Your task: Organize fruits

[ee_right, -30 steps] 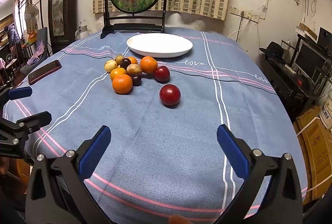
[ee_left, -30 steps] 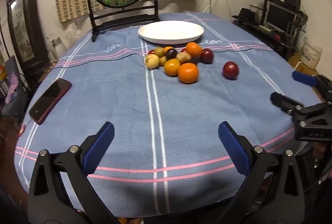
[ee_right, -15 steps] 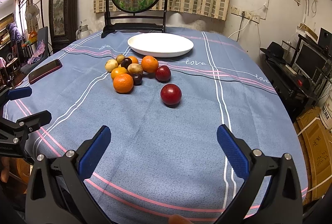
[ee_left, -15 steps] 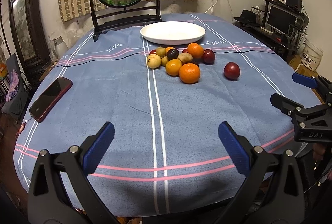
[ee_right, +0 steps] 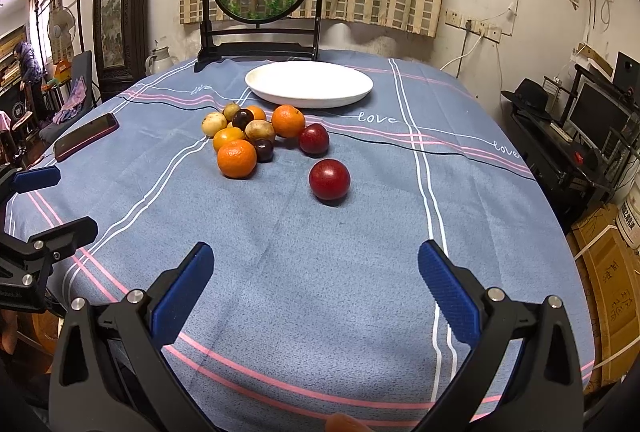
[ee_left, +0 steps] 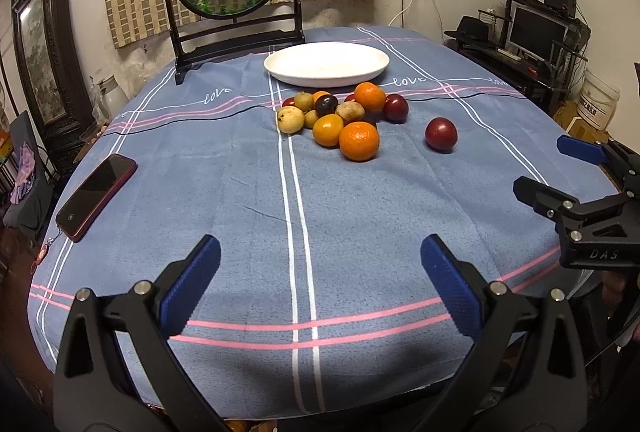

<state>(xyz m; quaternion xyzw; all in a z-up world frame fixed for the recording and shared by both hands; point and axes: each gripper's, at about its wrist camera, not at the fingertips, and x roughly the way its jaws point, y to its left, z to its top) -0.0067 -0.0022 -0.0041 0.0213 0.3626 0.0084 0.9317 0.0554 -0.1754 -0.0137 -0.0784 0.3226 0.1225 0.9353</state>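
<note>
The left gripper (ee_left: 320,272) and right gripper (ee_right: 316,276) are hovering wide apart, holding nothing. The fruits (ee_right: 256,135) are lying clustered before the empty white plate (ee_right: 309,83); one red plum (ee_right: 329,179) sits apart. Picking has not begun; next comes reaching forward.

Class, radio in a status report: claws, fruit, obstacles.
Left claw open, right claw open, both empty. Fruit pile beside white plate, none plated. Path unobstructed.

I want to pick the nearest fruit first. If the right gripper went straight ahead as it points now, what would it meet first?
Probably the lone dark red plum, nearly centred ahead of the open right gripper; only bare tablecloth lies between. Depth is uncertain.
</note>
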